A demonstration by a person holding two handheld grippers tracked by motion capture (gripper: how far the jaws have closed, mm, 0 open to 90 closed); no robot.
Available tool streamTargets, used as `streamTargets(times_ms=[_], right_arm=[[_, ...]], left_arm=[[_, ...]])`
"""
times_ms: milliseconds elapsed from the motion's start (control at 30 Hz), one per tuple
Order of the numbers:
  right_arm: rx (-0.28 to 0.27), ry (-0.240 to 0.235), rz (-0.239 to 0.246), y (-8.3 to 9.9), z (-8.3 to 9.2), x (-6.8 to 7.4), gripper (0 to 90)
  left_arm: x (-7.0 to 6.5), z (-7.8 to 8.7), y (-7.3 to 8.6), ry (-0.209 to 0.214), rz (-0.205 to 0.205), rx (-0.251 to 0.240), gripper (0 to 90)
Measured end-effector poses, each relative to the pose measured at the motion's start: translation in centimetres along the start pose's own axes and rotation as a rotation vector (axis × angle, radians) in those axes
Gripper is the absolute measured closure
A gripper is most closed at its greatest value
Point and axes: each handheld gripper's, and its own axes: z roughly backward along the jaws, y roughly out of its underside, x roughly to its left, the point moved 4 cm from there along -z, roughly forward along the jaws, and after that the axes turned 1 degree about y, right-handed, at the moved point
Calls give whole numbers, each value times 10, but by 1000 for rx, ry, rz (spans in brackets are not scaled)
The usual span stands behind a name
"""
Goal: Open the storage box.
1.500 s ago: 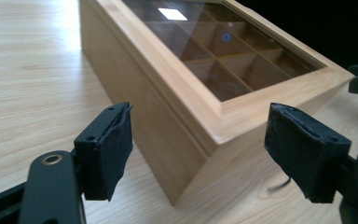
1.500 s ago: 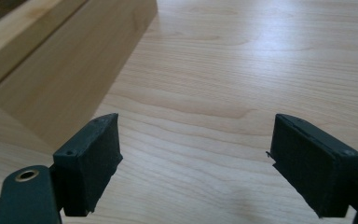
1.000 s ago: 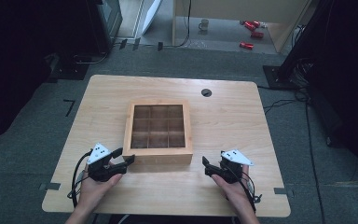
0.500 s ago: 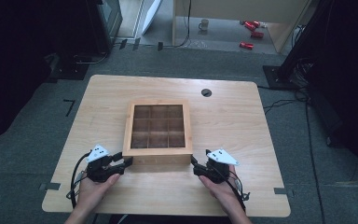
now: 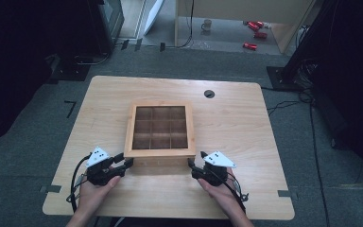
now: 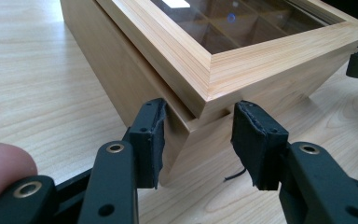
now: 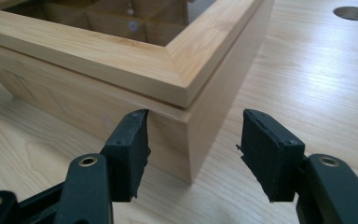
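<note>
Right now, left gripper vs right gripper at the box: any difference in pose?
The left gripper sits at the wooden box's near-left corner; the right gripper sits at its near-right corner. Both are open, each straddling its corner just under the lid, with the box between the pads but not clamped.

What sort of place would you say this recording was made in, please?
Probably a lab or workshop set up for recording: a light wooden table on grey carpet, cables trailing across it, and dark equipment stands around.
</note>
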Motion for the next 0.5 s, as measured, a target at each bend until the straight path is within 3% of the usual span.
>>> streamTargets(times_ms=[167, 500], right_arm=[[-46, -11, -3, -6, 3, 1, 467], [-51, -38, 13, -17, -2, 5, 476]], left_arm=[[1, 1, -1, 1, 9, -11, 541], [2, 6, -4, -4, 26, -68, 517]])
